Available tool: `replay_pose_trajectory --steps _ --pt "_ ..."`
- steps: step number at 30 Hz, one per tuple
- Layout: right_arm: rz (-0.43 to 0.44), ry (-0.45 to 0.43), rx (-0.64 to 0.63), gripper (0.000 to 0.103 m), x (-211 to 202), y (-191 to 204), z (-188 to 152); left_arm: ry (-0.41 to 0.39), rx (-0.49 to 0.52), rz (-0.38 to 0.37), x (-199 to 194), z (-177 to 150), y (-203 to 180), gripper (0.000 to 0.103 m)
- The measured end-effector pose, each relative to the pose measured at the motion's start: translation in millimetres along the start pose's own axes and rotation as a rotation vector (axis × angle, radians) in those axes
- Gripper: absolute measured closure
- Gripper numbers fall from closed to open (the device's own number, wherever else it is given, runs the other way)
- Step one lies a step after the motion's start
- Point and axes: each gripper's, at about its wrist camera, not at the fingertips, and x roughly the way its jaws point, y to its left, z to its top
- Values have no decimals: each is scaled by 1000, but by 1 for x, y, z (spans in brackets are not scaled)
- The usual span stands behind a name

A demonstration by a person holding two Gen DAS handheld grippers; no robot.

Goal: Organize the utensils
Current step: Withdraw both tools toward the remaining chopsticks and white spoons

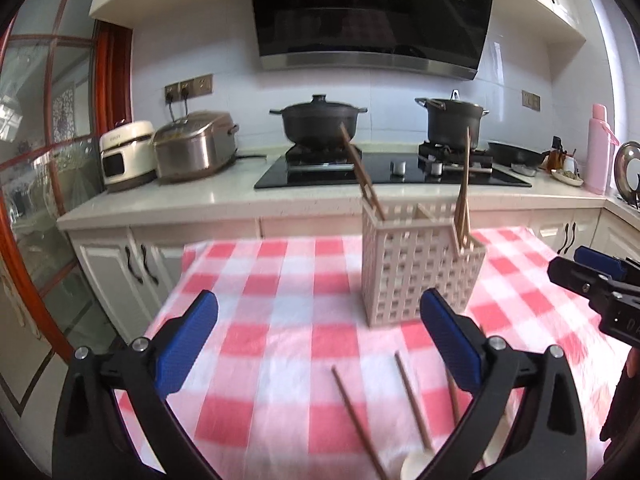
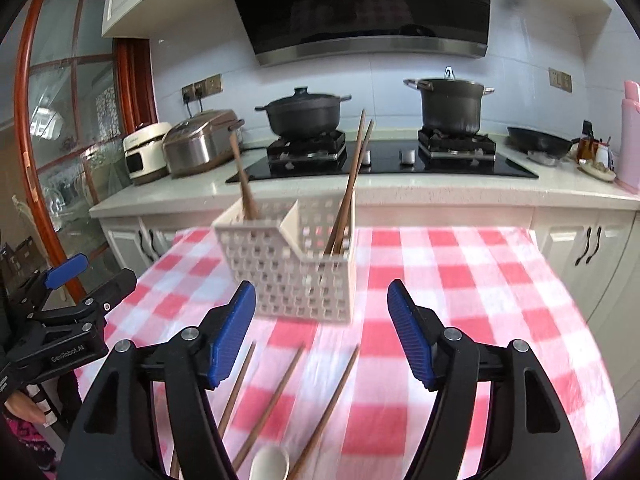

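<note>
Both grippers released, nothing btwn jaws: left gripper (image 1: 318,344), right gripper (image 2: 322,334). Chopsticks (image 2: 276,396) lie at 6 o'clock of basket (image 2: 296,276); come in low, pinch one mid-shaft.

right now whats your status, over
Left gripper and right gripper open, empty. Chopsticks and spoon loose on tablecloth; caddy part filled. Path clear.

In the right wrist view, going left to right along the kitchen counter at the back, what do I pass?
White rice cooker → steel rice cooker → low black lidded pot → tall dark stockpot → black frying pan → pink bottle.
</note>
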Motion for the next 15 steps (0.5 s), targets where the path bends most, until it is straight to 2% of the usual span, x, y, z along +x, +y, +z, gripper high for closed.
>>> replay_pose_trajectory --steps 5,15 --pt "1 49 3 38 -6 9 -32 46 -36 -6 -12 -33 13 5" --pt "-31 181 -2 38 5 25 -83 59 -26 11 -26 -78 22 5"
